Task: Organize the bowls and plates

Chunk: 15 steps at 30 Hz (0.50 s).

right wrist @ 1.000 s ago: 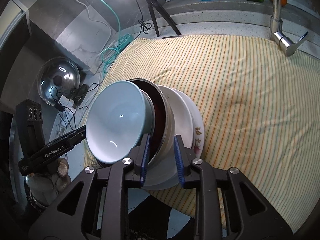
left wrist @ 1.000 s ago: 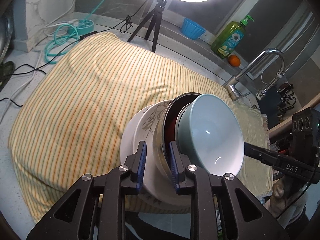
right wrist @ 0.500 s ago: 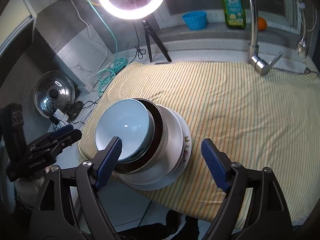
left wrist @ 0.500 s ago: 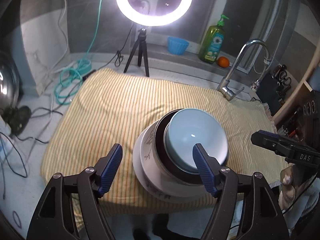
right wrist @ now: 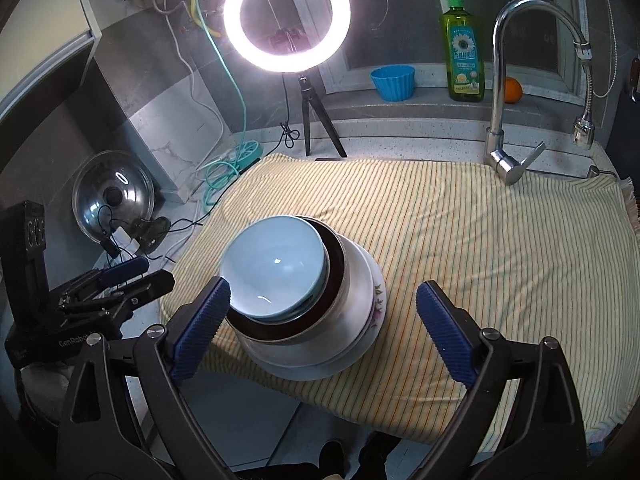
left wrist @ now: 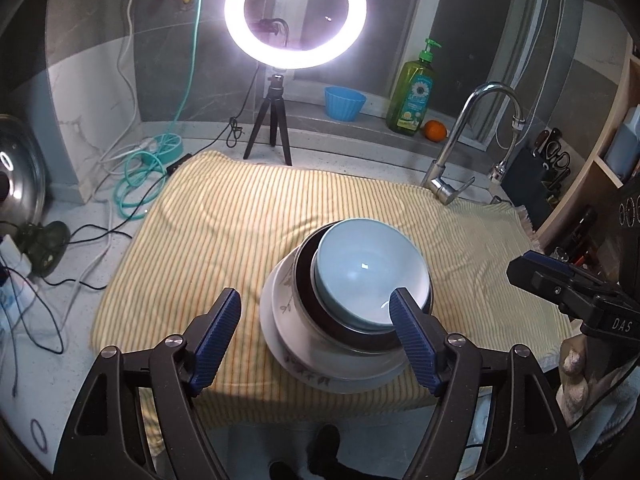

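Resting near the front edge of the yellow striped cloth (left wrist: 224, 232) is one stack of tableware. The pale blue ceramic bowl (left wrist: 370, 270) sits uppermost, nested inside a dark-lined metal bowl (left wrist: 310, 280). That bowl sits in a white ceramic bowl (right wrist: 356, 276), which stands on a white floral-patterned plate (left wrist: 304, 374) at the bottom. The stack leans slightly rather than sitting level.

Left gripper (left wrist: 316, 340): jaws spread wide, nothing between them. In the left wrist view its blue ribbed fingers (left wrist: 216, 330) frame the stack on either side; whether they touch it cannot be told from this view. The same gripper appears at the left edge of the right wrist view, beside the cloth.

Right gripper (right wrist: 322, 330): jaws likewise spread wide and empty. One blue pad (right wrist: 200, 328) overlaps the rim of the pale blue bowl in the right wrist view; contact cannot be confirmed.

Behind the cloth stands a lit ring light on a black tripod (left wrist: 294, 12). On the rear ledge are a blue ribbed cup (left wrist: 344, 102), a green dish soap bottle (left wrist: 412, 92) and an orange fruit (left wrist: 435, 130). A chrome faucet (left wrist: 466, 140) rises at the far right corner of the cloth. A glass pot lid (right wrist: 114, 192) leans at the left, among loose cables.
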Each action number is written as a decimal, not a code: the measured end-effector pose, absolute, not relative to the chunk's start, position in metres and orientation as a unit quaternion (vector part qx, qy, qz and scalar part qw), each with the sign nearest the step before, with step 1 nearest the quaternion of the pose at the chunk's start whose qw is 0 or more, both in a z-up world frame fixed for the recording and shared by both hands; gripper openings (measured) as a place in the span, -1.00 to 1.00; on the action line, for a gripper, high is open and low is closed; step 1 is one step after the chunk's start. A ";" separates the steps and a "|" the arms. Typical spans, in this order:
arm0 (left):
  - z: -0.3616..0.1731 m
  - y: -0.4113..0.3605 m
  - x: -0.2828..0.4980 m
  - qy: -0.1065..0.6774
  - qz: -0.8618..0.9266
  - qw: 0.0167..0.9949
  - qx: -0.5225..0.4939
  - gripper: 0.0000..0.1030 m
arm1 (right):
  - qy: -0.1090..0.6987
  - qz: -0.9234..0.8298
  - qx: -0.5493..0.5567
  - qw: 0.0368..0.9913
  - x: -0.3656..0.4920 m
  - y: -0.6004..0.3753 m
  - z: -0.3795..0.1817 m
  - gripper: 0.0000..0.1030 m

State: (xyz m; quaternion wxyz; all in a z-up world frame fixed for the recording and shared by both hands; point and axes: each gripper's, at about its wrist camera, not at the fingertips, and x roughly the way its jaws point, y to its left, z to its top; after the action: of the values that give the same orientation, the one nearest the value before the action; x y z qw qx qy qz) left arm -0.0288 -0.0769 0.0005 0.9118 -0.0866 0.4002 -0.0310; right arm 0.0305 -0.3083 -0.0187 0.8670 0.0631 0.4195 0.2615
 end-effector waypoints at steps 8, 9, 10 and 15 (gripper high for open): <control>0.003 -0.078 -0.032 0.398 -0.029 0.913 -0.086 0.49 | 0.415 0.263 0.060 0.869 0.028 -0.307 -0.017 0.89; 0.003 -0.078 -0.032 0.398 -0.029 0.913 -0.086 0.49 | 0.416 0.263 0.061 0.868 0.027 -0.307 -0.017 0.89; 0.003 -0.078 -0.032 0.398 -0.029 0.913 -0.086 0.49 | 0.416 0.263 0.060 0.868 0.027 -0.307 -0.017 0.89; 0.004 -0.080 -0.033 0.396 -0.030 0.914 -0.084 0.49 | 0.417 0.261 0.061 0.868 0.025 -0.307 -0.017 0.89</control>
State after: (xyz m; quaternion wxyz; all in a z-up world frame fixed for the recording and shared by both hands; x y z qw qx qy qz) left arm -0.0333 -0.0796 0.0037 0.9137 -0.0839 0.3965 -0.0303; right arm 0.0251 -0.3074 -0.0170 0.8682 0.0606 0.4174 0.2614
